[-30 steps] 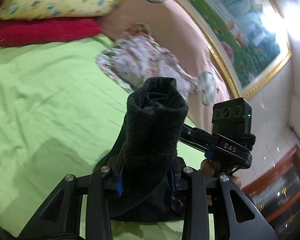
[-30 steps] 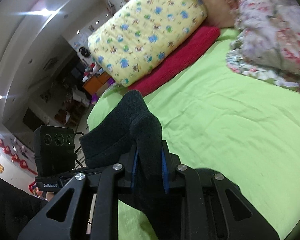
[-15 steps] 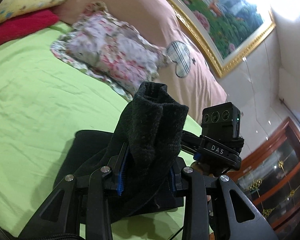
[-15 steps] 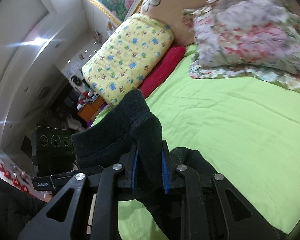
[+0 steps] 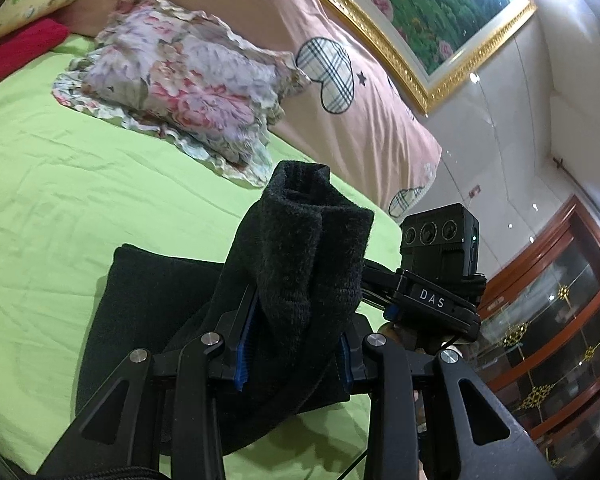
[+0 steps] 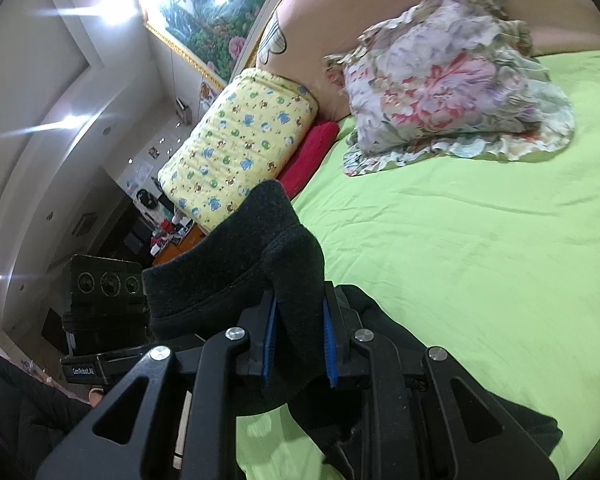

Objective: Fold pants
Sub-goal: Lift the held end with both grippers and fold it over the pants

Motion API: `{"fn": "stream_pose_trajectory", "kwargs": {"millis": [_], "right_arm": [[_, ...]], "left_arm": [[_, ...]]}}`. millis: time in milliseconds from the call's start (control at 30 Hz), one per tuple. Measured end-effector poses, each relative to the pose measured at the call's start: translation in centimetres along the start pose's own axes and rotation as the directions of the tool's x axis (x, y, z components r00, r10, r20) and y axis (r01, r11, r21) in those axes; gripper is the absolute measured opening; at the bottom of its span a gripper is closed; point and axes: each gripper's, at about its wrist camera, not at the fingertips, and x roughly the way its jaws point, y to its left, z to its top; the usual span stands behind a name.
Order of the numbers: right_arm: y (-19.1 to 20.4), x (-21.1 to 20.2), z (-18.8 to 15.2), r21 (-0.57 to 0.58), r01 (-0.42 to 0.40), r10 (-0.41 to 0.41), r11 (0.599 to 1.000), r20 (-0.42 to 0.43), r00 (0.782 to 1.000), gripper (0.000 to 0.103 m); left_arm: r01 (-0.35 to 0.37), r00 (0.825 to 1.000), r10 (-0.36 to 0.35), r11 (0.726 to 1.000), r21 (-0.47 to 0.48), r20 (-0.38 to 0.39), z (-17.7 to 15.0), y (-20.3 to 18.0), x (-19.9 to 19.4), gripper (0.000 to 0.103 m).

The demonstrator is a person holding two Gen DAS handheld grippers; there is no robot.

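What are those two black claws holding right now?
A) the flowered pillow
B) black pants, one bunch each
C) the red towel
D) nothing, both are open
B: the left gripper and right gripper are each shut on a bunch of the black pants, which trail down onto the green sheet.

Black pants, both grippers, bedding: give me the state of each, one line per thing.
Black fleece pants: bunched in both grippers, part of them lying on the sheet.
Left gripper: shut on the pants.
Right gripper: shut on the pants.
Lime green bed sheet: spread, lightly wrinkled.
Floral ruffled pillow: lying crumpled near the headboard.
Yellow patterned quilt: folded, resting on a red blanket.
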Motion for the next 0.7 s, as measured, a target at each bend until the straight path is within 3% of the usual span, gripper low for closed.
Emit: {"fn": "stream_pose_trajectory", "kwargs": {"millis": [667,700], "right_arm": [[-5.8,-3.4,-3.4,0.116,0.045,-0.052,0.992,0.061,0.997,0.025],[-5.9,-3.6,-3.6,0.118,0.048,-0.055,0.992,0.062,0.997,0.025]], "left_arm": [[-0.070,0.991,0.084,0.989,0.133,-0.102,-2.7,-3.6,6.7,0.036],[-0.071,0.990,0.088,0.986,0.150,-0.111,-3.0,-4.0,7.1,0.040]]}}
